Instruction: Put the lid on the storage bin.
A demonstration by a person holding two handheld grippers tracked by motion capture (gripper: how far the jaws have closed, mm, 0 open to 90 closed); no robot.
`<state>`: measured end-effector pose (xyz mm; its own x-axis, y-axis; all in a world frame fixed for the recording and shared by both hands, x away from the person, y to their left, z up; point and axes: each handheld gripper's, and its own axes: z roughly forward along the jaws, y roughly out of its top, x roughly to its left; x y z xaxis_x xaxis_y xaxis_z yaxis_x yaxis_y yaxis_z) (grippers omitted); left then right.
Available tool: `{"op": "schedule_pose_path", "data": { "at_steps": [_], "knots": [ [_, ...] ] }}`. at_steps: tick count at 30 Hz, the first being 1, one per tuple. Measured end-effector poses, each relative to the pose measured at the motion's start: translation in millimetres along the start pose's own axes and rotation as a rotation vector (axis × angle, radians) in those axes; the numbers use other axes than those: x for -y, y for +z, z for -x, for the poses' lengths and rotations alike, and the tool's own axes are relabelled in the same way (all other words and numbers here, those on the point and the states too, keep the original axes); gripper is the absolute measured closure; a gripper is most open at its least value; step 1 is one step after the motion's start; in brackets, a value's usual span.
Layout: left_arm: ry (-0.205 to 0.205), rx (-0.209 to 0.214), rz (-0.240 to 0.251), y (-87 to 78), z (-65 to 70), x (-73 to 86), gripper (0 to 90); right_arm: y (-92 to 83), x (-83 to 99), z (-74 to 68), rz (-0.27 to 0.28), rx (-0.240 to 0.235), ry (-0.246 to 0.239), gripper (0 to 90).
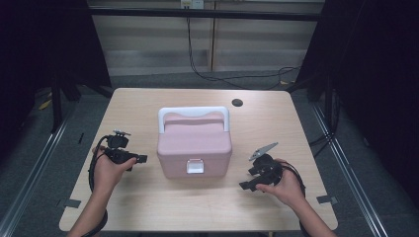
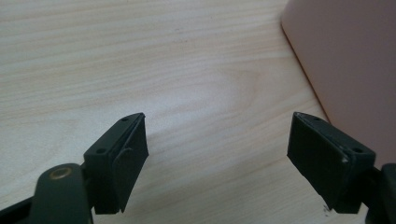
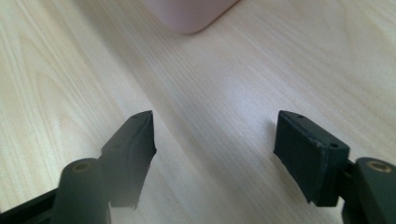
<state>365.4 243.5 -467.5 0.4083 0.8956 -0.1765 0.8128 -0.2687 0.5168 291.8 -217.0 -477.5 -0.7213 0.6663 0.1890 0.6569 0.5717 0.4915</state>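
While both your left gripper (image 1: 143,159) and right gripper (image 1: 245,186) sit spread and empty, take the stiff, slippery pink box (image 1: 194,148) by its white handle (image 1: 193,112) at twelve o'clock.

Your right gripper (image 3: 215,135) looks down on the pale wooden counter (image 3: 70,70), its grain running slantwise across the view. Your two black jaws rise from the bottom and stand wide apart, with nothing but bare wood between them. A rounded corner of the pink box (image 3: 189,14) shows at the top edge, well apart from both jaws.
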Motion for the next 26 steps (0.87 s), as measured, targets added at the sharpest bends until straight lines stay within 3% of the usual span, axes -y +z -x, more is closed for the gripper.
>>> {"op": "schedule_pose_path", "data": {
  "at_steps": [3,5,7,10,12,15,17,20,26],
  "knots": [
    [0.017,0.001,0.036,4.5,2.2,6.2,19.5,4.8,4.5,0.5,0.004,0.023,-0.019,26.6],
    [0.053,-0.001,0.057,7.0,2.5,10.7,19.5,6.5,7.0,-0.4,0.032,0.035,-0.040,25.4],
    [0.084,0.004,0.065,9.3,2.9,16.1,19.4,7.3,8.1,-1.3,0.040,0.042,-0.058,23.7],
    [0.078,0.004,0.050,14.1,2.3,21.3,19.3,9.3,13.4,-2.9,0.083,0.055,-0.082,22.9],
    [0.116,-0.015,0.072,15.5,2.0,23.8,19.2,9.5,16.4,-2.8,0.103,0.058,-0.094,22.9],
    [0.131,-0.013,0.093,16.3,2.0,26.7,17.2,10.0,19.6,-3.1,0.128,0.064,-0.109,22.8],
    [0.162,-0.023,0.104,17.2,3.3,29.5,15.9,10.9,21.5,-4.3,0.137,0.071,-0.124,22.6],
    [0.171,-0.028,0.121,17.7,4.1,32.2,15.3,13.4,25.4,-5.3,0.171,0.089,-0.147,19.3],
    [0.181,-0.026,0.143,17.9,3.4,35.3,15.2,14.1,29.5,-5.0,0.203,0.096,-0.141,19.0]
  ]
}}
